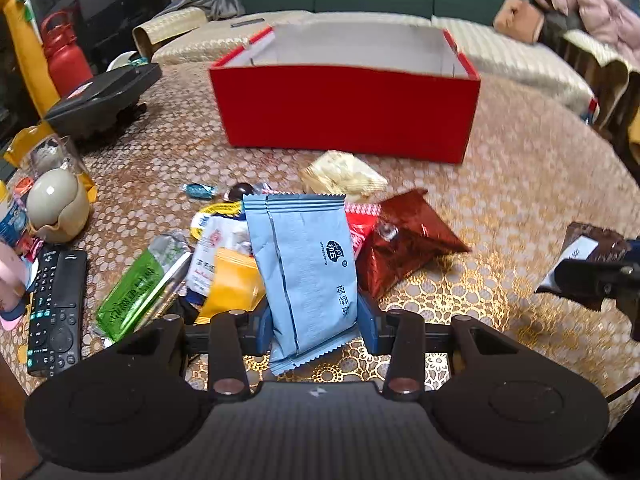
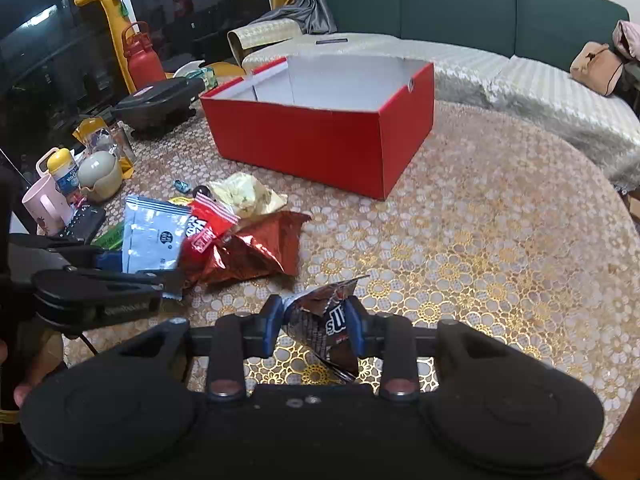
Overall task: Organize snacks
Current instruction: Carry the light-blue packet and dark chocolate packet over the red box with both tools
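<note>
Snacks sit in a loose heap on my gold-and-white floral lace tablecloth (image 2: 480,240), in front of the open red cardboard box with a white inside (image 1: 344,116), which looks bare as far as I can see into it. My left gripper (image 1: 316,322) has its 2 blue pads clamped on the lower part of a pale blue flat foil packet with dark print (image 1: 304,264), held upright above the heap. My right gripper (image 2: 314,326) is closed on a crumpled dark brown and silver wrapper (image 2: 324,320), off to the right of the pile and clear of the cloth. Left in the heap I see a crinkled metallic red bag (image 1: 404,244), a pale yellow pouch (image 1: 344,178), a green sachet (image 1: 140,292) and an orange packet (image 1: 232,280). A black remote control (image 1: 56,312) lies at the table's left edge.
</note>
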Motion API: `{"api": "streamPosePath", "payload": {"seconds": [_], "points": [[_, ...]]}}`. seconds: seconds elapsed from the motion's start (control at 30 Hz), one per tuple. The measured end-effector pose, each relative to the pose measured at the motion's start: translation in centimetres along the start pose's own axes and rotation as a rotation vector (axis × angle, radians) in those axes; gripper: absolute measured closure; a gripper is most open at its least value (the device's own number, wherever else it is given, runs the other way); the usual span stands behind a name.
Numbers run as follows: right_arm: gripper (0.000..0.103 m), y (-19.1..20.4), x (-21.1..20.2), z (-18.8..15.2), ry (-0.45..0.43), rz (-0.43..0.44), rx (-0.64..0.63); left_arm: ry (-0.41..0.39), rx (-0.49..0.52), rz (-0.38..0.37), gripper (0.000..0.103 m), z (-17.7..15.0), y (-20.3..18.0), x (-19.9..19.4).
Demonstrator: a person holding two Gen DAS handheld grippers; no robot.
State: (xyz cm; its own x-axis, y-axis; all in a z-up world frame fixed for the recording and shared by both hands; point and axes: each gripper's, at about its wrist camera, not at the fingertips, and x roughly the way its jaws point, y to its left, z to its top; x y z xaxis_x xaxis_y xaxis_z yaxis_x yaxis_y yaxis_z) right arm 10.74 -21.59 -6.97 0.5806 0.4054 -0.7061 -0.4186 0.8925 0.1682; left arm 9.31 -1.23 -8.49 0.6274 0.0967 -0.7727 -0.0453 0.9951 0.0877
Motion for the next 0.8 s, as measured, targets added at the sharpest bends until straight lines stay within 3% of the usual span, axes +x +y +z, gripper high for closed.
{"api": "streamPosePath", "payload": {"seconds": [0.4,0.8], "points": [[0.07,1.8,-2.4,3.3,-0.08,-0.004,-0.057,-0.09,-0.042,-0.055,0.062,3.0,1.8,-4.4],[0.07,0.7,-0.8,11.7,-0.154,-0.024,-0.097,-0.168,-0.005,-0.092,0.062,12.1,2.3,-3.9]]}}
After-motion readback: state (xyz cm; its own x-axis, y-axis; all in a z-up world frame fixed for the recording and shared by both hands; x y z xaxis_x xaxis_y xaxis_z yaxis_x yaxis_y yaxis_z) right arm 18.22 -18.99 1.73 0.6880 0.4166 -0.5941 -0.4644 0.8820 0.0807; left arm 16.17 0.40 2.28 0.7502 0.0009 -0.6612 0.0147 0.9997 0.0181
